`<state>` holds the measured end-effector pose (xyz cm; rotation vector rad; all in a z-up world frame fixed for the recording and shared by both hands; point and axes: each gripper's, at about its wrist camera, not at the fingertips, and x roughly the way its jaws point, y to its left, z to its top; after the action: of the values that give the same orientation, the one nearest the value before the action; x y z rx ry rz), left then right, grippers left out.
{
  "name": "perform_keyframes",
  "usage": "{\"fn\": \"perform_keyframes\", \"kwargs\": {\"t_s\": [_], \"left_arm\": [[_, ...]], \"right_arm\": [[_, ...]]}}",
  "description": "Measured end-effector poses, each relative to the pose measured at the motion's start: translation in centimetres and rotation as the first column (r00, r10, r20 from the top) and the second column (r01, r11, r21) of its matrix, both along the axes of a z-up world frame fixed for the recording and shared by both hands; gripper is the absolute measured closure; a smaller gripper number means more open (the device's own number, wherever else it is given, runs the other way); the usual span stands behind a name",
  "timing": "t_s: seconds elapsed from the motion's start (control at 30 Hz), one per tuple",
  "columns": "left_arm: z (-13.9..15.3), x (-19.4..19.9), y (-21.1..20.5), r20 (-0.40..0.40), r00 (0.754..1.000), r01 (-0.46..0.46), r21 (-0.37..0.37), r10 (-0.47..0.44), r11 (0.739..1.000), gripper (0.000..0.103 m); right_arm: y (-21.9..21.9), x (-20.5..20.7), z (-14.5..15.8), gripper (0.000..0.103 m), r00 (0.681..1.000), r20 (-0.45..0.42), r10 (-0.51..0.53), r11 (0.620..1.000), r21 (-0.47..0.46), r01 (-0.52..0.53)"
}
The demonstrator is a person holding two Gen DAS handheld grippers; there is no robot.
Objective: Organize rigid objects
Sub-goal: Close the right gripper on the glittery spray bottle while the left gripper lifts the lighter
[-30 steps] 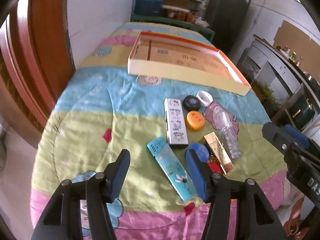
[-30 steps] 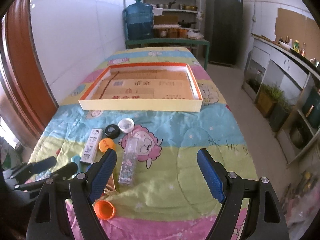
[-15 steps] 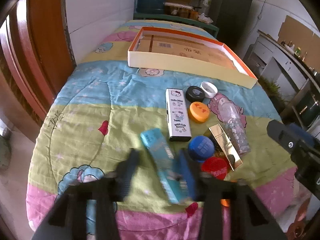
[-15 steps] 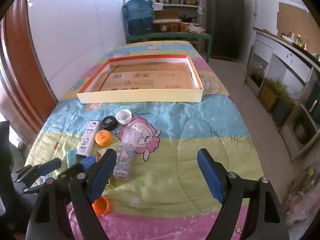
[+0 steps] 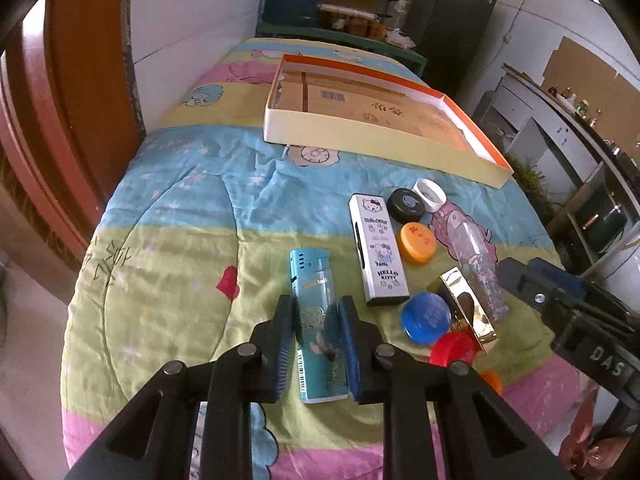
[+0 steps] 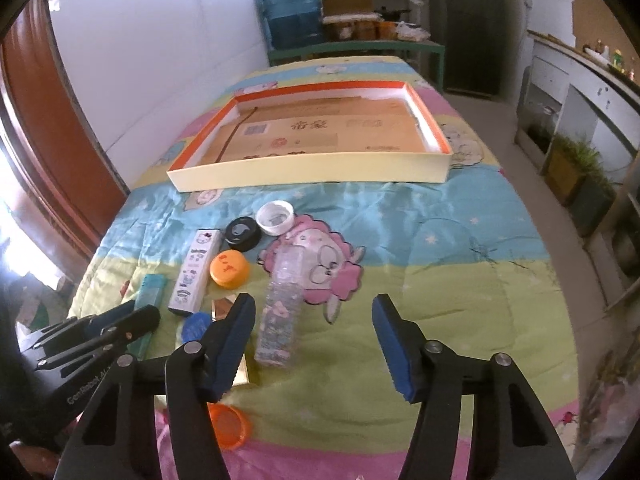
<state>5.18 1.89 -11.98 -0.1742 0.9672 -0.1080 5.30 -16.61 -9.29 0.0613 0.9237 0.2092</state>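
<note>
My left gripper (image 5: 318, 312) is shut on a teal lighter (image 5: 314, 296), its pads pressing both long sides over the quilt. The lighter also shows in the right wrist view (image 6: 149, 290), partly behind the left gripper (image 6: 120, 322). Beside it lie a white Hello Kitty case (image 5: 378, 256), a gold box (image 5: 470, 312), a clear glitter bottle (image 6: 282, 308) and several caps: black (image 5: 406, 202), white (image 5: 430, 194), orange (image 5: 418, 240), blue (image 5: 426, 316), red (image 5: 454, 350). My right gripper (image 6: 314, 326) is open and empty above the quilt, right of the bottle.
An empty shallow cardboard tray (image 6: 304, 166) with an orange rim lies further back on the quilt-covered table (image 6: 460, 240). Another orange cap (image 6: 228, 426) sits near the front edge. A wooden door (image 5: 80, 80) stands to the left, cabinets and plants to the right.
My left gripper went from wide open to shut on the teal lighter. My right gripper stayed open and drifted slightly forward over the quilt.
</note>
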Motion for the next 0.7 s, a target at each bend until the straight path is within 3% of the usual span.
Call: {"fn": "perform_keyframes", "kwargs": {"t_s": [0.23,0.27,0.37,0.4,0.57,0.7], "left_arm": [[-0.1,0.7,-0.3,0.021,0.996,0.083,0.046,-0.084,0.996,0.079],[-0.1,0.8,-0.5,0.025,0.995,0.092,0.062,-0.093,0.994,0.079],[-0.2,0.9,-1.0,0.046,0.993,0.104,0.1,-0.109,0.989,0.079],[-0.3,0.9,-1.2,0.052,0.992,0.109,0.117,-0.115,0.987,0.079],[-0.4,0.6,-2.0,0.081,0.989,0.111,0.178,-0.127,0.978,0.08],[-0.4,0.7,-1.3,0.088,0.99,0.1,0.128,-0.112,0.987,0.081]], "right_arm": [[1.7,1.3,-2.4,0.054,0.996,-0.081,0.025,0.998,-0.047,-0.029],[1.9,1.1,-2.4,0.054,0.998,-0.055,0.026,0.997,-0.066,-0.03],[1.9,1.1,-2.6,0.071,0.998,-0.057,0.016,0.996,-0.088,-0.021],[1.7,1.1,-2.6,0.082,0.998,-0.054,0.01,0.996,-0.087,-0.015],[1.1,0.9,-2.5,0.083,0.998,-0.061,0.011,0.998,-0.055,-0.014],[0.5,0.7,-2.0,0.083,0.998,-0.056,0.013,1.0,-0.022,-0.014]]}}
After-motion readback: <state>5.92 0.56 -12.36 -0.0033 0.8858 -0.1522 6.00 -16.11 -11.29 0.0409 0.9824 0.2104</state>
